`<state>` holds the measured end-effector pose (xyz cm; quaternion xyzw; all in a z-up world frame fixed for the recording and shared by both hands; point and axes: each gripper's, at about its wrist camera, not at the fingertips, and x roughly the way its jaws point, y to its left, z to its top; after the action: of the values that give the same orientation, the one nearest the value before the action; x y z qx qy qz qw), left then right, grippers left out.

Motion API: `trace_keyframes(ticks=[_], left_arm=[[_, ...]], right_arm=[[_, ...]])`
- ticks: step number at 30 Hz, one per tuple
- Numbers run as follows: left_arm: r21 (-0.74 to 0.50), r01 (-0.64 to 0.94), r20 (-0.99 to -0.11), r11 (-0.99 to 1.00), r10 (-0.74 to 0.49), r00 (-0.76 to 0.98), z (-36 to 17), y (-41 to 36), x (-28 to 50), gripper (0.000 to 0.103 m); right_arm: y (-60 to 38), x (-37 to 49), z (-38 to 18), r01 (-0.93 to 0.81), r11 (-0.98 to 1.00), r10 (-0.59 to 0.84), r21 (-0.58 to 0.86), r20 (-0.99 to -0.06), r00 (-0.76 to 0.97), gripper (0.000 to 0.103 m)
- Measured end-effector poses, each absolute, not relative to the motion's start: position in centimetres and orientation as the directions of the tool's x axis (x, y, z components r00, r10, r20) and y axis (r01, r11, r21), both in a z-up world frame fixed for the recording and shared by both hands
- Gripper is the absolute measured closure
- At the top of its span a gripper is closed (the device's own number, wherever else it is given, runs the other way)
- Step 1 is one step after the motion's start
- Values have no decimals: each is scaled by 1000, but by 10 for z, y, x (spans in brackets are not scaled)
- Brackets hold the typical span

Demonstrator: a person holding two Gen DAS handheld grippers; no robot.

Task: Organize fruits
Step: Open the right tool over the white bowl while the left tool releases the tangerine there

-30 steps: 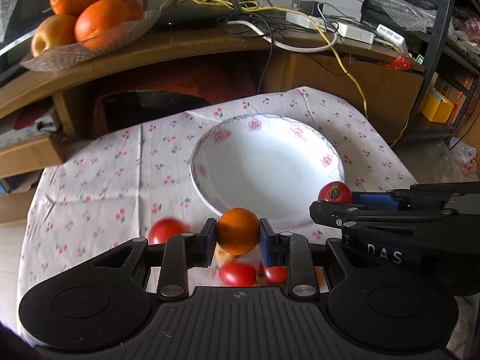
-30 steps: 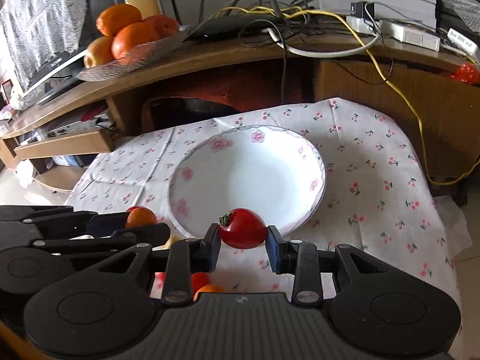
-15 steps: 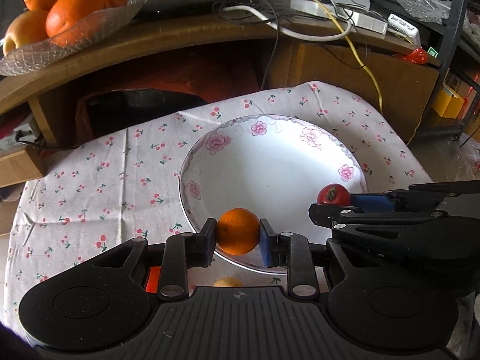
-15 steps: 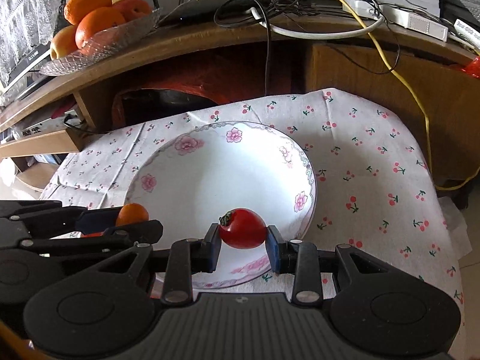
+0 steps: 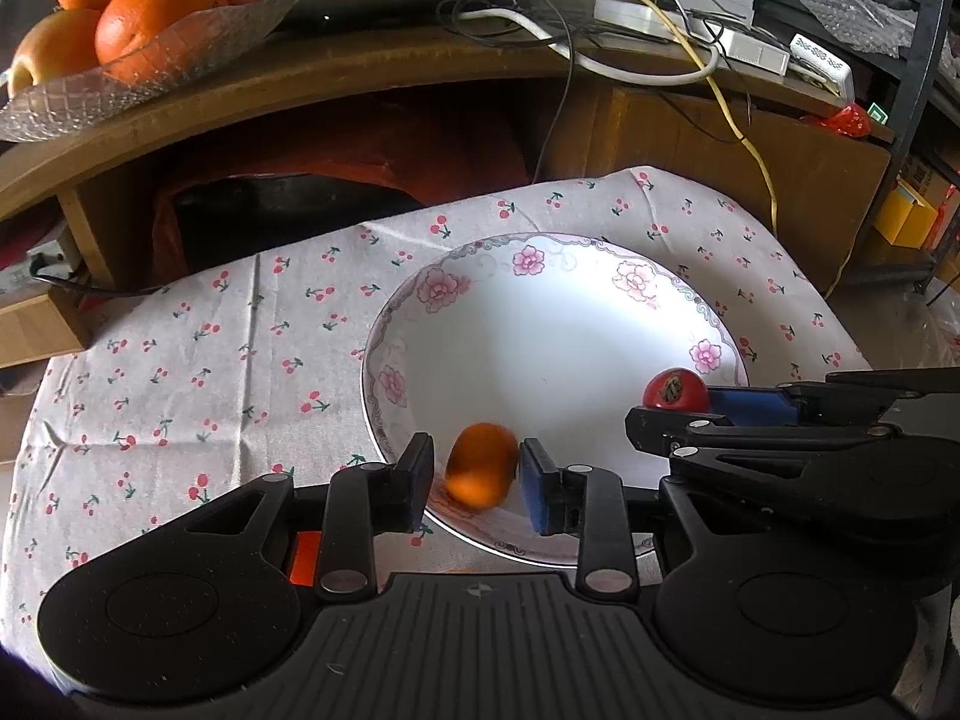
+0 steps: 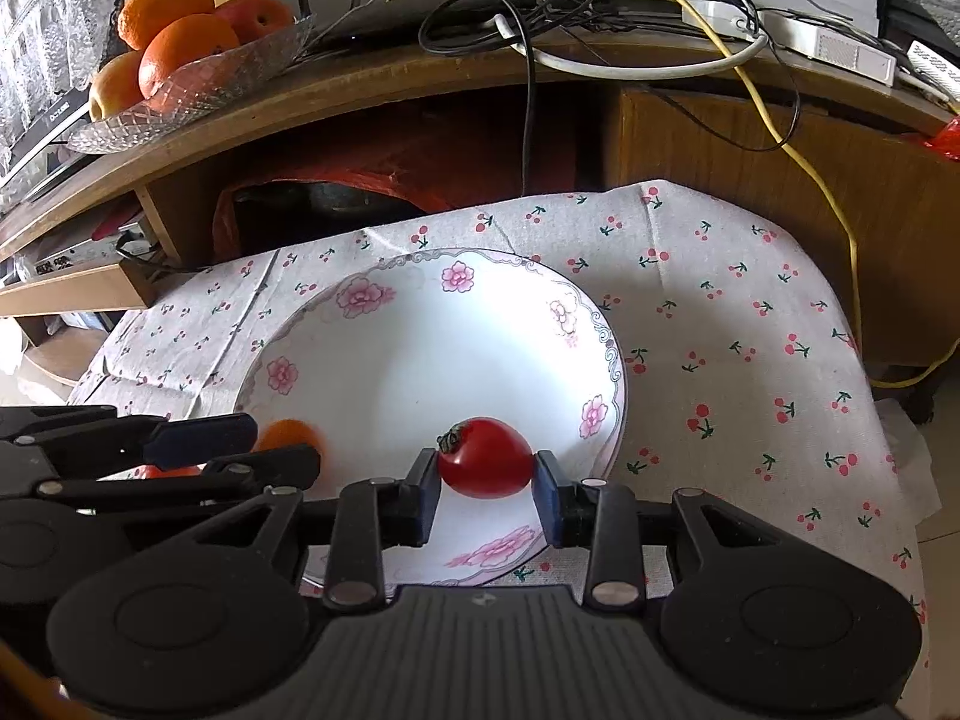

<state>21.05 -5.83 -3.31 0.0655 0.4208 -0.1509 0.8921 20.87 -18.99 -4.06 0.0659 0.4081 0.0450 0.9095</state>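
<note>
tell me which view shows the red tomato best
The right wrist view: the red tomato sits front and centre between the right gripper pads, stem visible, above the plate. The left wrist view shows only its top, behind that gripper's finger.

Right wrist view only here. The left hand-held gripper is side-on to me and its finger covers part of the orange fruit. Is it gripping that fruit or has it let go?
Observer: Let go. In the left wrist view the left hand-held gripper is open, with a gap on each side of the orange fruit.
Operator: Is the fruit over the plate?
Observer: Yes. It sits just inside the plate's near rim, blurred.
</note>
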Motion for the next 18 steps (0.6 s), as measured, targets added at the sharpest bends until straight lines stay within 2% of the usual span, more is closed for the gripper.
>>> trace_keyframes(ticks=[6,11,18], left_arm=[[9,303,-766,953,-188,615,-30,-55,211,45],[-11,295,-761,955,-200,617,-28,-52,210,44],[-29,285,-753,958,-208,624,-23,-47,207,39]], right_arm=[[-192,208,-39,-20,987,133,161,-734,666,68],[-192,206,-36,-22,986,135,163,-722,678,68],[-195,204,-31,-28,984,148,177,-710,689,64]])
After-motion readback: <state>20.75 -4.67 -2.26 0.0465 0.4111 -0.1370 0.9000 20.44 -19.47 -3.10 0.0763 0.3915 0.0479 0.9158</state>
